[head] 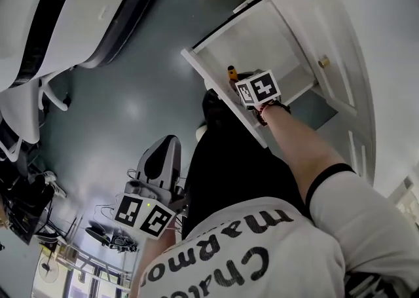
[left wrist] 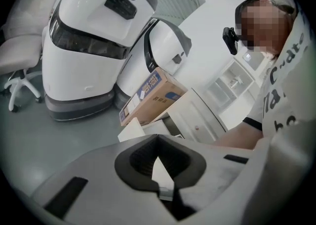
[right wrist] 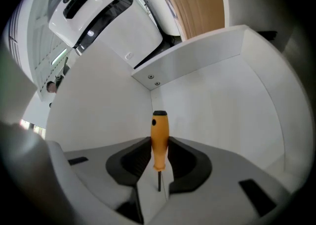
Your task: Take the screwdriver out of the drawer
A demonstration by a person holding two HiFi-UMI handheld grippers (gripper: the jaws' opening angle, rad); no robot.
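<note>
Right gripper [right wrist: 159, 146] clamps the orange-handled screwdriver [right wrist: 159, 132], still inside the open white drawer [right wrist: 197, 70]; lifting clear remains. Left gripper [left wrist: 157, 142] closed, empty.

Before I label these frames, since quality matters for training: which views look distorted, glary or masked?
Head view: straight drawer edges bow, soft glare on the floor. Left gripper view: fisheye, dark corners, mosaic over the face. Right gripper view: fisheye too, screwdriver sharp, rim dim.

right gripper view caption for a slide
Right hand-held gripper clamps the orange screwdriver in the white drawer.
</note>
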